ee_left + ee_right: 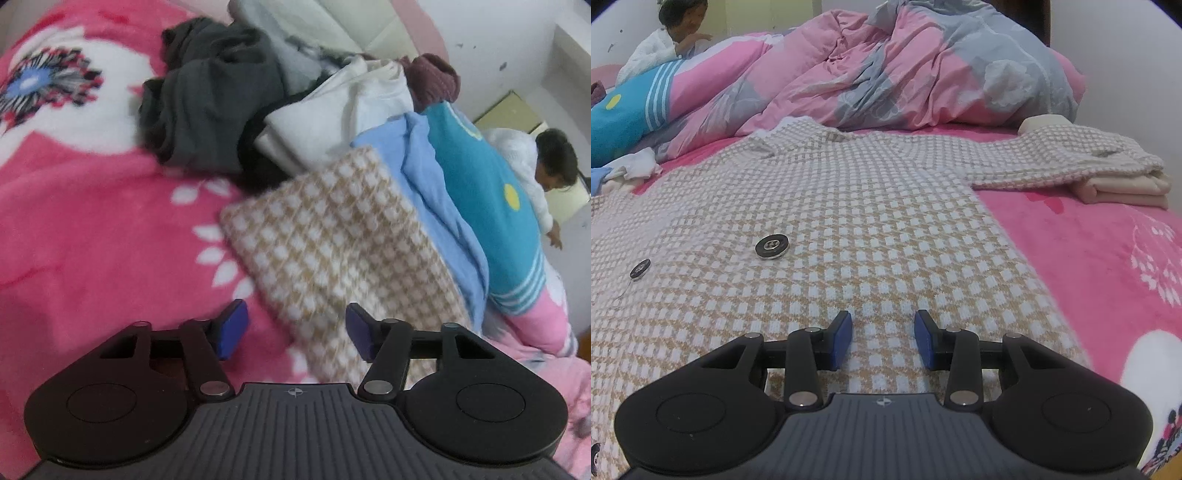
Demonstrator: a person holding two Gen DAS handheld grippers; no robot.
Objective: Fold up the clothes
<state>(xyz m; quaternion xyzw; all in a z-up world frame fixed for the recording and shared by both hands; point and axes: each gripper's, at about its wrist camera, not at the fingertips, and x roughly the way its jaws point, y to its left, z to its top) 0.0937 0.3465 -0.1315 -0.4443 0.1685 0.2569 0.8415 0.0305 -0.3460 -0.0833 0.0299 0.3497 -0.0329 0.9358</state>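
A beige-and-white checked cardigan (849, 206) lies spread flat on the pink blanket (1089, 240), with two dark buttons (772, 248) showing at the left. Its sleeve (1089, 162) lies bunched at the far right. My right gripper (882, 339) hovers low over the cardigan's near part, open, with flat fabric under the gap and nothing pinched. In the left wrist view a corner of the checked cardigan (332, 251) runs down toward my left gripper (295, 332). That gripper is open, its blue pads standing apart over the cloth's edge and not pressing on it.
A pile of clothes lies beyond the left gripper: dark grey (210, 92), white (340, 107) and light blue (436, 177). A teal pillow (487, 206) lies at the bed's edge, with a person (546, 170) behind it. A crumpled pink-and-grey quilt (905, 66) fills the far side.
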